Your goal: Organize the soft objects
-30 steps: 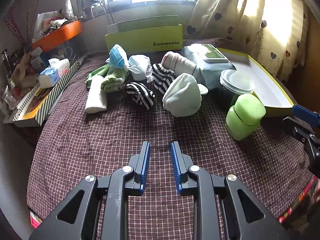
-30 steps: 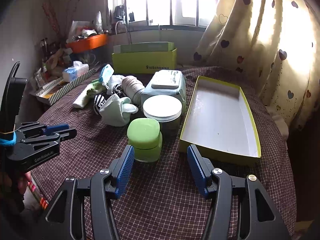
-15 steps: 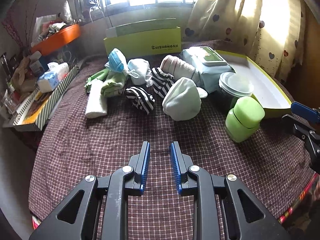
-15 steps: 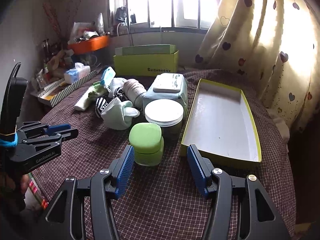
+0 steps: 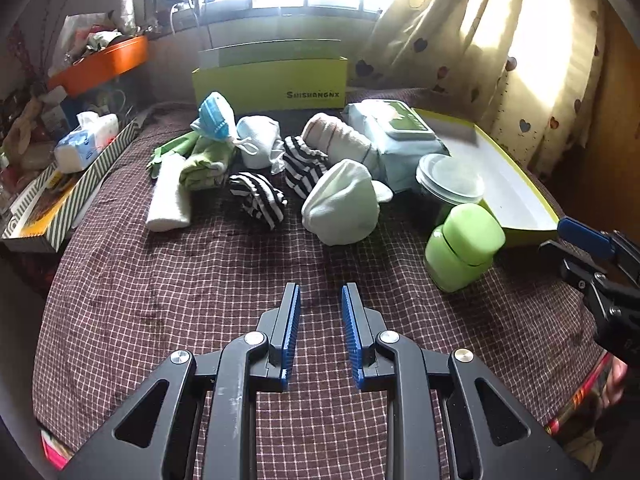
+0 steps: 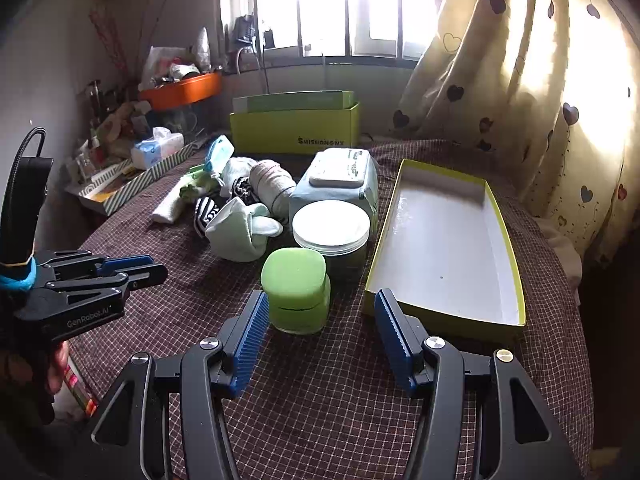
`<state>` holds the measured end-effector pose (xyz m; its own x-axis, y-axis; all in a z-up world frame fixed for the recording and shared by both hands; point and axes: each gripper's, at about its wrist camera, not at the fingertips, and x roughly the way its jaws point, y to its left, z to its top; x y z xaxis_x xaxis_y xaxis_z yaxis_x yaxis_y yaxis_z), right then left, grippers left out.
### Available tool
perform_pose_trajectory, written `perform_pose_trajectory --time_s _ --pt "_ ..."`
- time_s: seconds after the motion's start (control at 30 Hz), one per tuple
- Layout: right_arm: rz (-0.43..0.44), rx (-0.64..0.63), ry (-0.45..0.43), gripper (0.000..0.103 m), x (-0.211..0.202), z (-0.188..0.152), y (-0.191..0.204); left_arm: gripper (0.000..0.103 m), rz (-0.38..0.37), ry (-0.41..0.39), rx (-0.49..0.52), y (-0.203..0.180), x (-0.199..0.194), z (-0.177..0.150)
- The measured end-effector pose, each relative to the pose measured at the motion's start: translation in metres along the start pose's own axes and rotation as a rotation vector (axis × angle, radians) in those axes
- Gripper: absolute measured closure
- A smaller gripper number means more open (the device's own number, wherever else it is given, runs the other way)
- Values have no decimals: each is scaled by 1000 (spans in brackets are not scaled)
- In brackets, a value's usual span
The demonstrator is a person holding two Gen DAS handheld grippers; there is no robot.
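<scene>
Both empty, the left gripper [image 5: 318, 300] narrowly parted and the right gripper [image 6: 320, 312] wide apart, hover above the worktop [image 5: 160, 300], socks [image 5: 340, 208] heaped ahead, where a careless reach risks toppling the green jar [image 6: 298, 290].

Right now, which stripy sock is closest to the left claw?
The front striped sock, lying alone on the cloth just left of the pale green sock. The other striped sock sits farther back, against the rolled towel.

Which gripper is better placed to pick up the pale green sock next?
Left gripper: it points straight at the pale green sock, jaws empty. The right gripper faces the green jar.
</scene>
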<state>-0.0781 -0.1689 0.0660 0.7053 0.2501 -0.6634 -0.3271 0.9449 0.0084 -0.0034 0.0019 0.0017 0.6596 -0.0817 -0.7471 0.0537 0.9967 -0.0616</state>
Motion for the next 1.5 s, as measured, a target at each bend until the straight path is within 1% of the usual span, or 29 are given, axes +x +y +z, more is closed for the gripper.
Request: perform_pose_trajectory --time_s 0.17,0.23,0.33,0.53,0.83,1.5 --pt "11 9 -1 48 1 1 -2 81 -27 -8 -8 4 2 1" --pt "21 13 -4 48 2 1 -4 81 -26 -9 -8 5 2 2" --pt "33 16 -14 48 2 3 -5 81 -12 -22 5 4 2 2" --pt "44 15 -31 48 3 5 -6 81 -9 -20 -10 10 6 3" --pt "77 -4 -19 48 7 8 2 81 27 -2 -26 19 11 2" --pt "48 -24 -3 48 11 15 8 81 21 -4 -50 30 12 2"
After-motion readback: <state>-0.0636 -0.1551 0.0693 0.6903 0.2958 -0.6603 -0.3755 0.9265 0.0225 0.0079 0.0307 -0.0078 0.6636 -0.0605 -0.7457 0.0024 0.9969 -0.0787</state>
